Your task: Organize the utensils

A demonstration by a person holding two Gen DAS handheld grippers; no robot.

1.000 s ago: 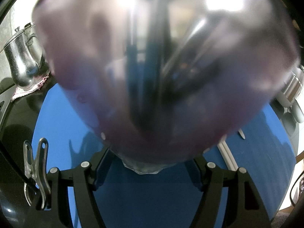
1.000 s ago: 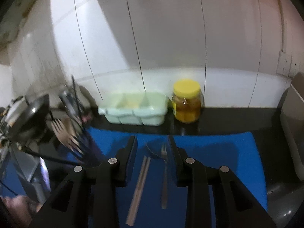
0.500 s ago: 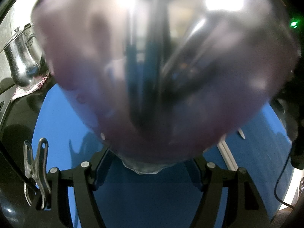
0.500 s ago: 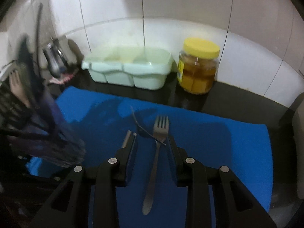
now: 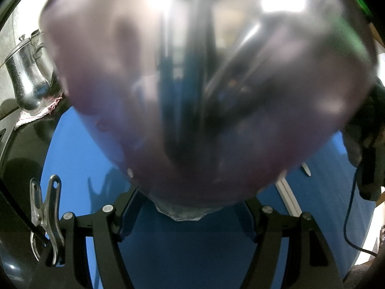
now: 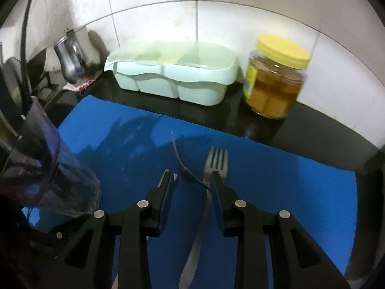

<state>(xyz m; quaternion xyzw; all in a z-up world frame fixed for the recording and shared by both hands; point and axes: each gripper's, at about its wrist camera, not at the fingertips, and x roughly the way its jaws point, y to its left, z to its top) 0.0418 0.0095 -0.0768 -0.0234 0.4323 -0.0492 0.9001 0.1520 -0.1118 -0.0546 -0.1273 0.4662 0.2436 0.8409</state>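
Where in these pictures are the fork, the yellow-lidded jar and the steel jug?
fork [image 6: 216, 161]: right wrist view, on its tines.
yellow-lidded jar [image 6: 273, 91]: right wrist view, on its glass body.
steel jug [image 5: 27, 79]: left wrist view, on its shiny belly.

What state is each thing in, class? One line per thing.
Glass: tilted, clamped in the left gripper, utensils inside.
Fork: flat on the mat, between the open right gripper's fingers.
Jar: upright, lid on.
Tray: covered by a clear lid.
Jug: upright on a cloth.
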